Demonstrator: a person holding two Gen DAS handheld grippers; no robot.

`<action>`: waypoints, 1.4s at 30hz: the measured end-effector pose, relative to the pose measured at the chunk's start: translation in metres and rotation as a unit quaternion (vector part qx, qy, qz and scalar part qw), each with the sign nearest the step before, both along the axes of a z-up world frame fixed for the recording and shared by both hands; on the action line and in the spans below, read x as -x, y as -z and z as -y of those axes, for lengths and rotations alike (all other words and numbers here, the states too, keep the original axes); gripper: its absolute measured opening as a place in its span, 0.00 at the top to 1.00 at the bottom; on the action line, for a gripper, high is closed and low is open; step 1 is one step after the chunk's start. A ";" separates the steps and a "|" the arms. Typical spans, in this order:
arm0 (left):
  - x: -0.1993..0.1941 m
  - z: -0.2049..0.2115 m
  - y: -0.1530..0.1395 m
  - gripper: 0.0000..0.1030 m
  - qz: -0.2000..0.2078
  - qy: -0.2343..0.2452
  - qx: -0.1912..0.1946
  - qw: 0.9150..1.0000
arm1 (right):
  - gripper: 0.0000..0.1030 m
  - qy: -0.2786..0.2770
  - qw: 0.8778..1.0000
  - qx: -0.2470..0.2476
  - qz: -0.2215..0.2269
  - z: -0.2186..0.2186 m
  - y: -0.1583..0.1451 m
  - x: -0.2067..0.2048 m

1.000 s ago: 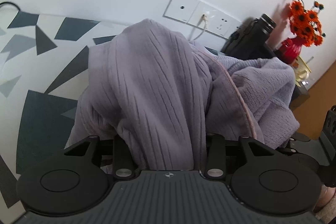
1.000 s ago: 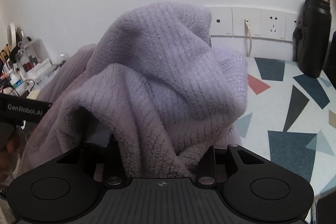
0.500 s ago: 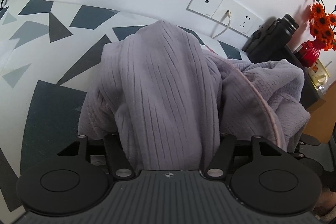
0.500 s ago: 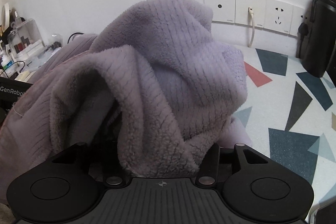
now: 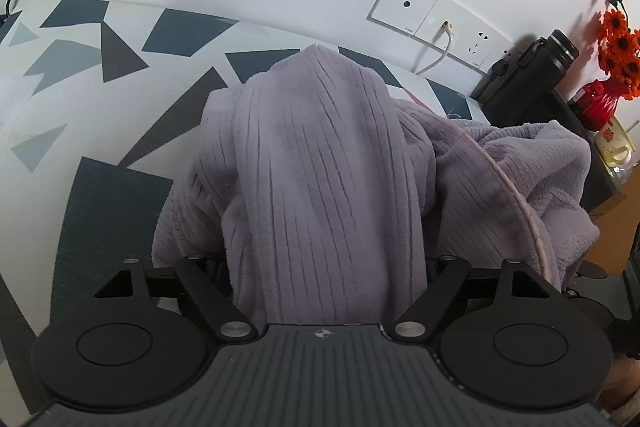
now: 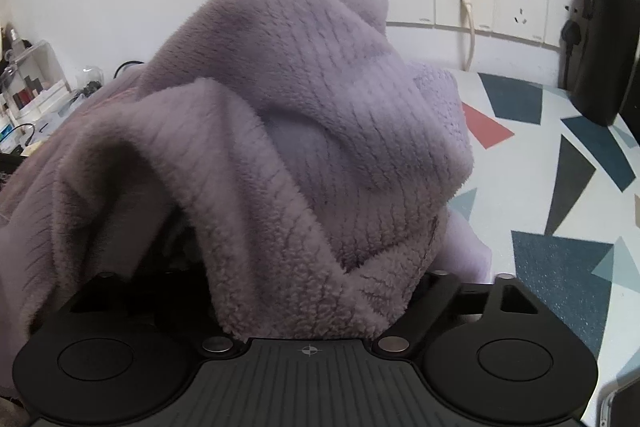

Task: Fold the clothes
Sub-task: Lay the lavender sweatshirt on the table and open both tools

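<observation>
- Opening at this moment, both of your grippers have the purple fleece garment (image 5: 320,179) draped over them and lying between their jaws.
- Your left gripper (image 5: 322,267) shows its linkage arms spread wide; the cloth hangs between them, but the fingertips are covered, so I cannot tell if the pads still press on it.
- Your right gripper (image 6: 308,279) is the same: arms splayed out, a thick fold of the garment (image 6: 304,131) lying over the middle, fingertips hidden.
- Compared with one second ago, the arms of both grippers stand clearly wider, and the cloth bundle sits lower and looser in both views. More of the patterned tablecloth (image 5: 116,195) shows behind it than before.
- I judge that you are letting go of the garment onto the table after carrying or lifting it.
- The garment is a rumpled heap, bunched between the two grippers, with no flat layer and no clean fold visible. So the folding is at an early point: spreading, smoothing and all folds are left to do.
- Farther away, against the wall, you have the wall sockets (image 6: 492,3) and the black bottle (image 6: 608,39), both apart from the cloth.
</observation>
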State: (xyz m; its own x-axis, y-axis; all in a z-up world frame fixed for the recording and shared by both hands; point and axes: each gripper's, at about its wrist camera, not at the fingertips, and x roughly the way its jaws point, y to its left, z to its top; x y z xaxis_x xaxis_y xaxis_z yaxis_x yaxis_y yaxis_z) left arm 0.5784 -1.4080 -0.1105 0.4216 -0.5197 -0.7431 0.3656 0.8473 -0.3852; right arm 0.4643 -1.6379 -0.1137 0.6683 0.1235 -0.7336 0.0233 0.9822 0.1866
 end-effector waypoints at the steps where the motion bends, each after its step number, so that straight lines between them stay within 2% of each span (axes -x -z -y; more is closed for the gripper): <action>1: -0.001 -0.001 0.000 0.18 -0.001 0.000 0.000 1.000 | 0.08 0.003 1.000 -0.002 -0.002 0.001 0.001 0.000; 7: -0.003 -0.002 0.002 0.13 -0.007 -0.001 0.003 1.000 | 0.01 0.018 1.000 -0.016 -0.010 0.006 0.006 0.002; 22: -0.002 -0.004 0.014 0.01 -0.032 0.000 0.004 0.999 | 0.01 0.037 0.998 -0.051 -0.029 0.014 0.014 0.000; 32: -0.001 -0.003 0.017 0.00 -0.026 0.000 0.005 1.000 | 0.01 0.037 0.997 -0.059 -0.037 0.016 0.016 -0.003; 42: -0.002 -0.005 0.020 0.00 -0.015 0.014 0.010 1.000 | 0.01 0.045 0.997 -0.045 -0.052 0.009 0.014 -0.008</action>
State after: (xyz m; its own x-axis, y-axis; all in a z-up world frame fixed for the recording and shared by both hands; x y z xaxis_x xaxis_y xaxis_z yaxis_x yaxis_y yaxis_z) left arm 0.5804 -1.4031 -0.1302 0.3841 -0.5462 -0.7444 0.3759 0.8289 -0.4142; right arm 0.4718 -1.6470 -0.1273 0.6001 0.1350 -0.7885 0.1342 0.9547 0.2656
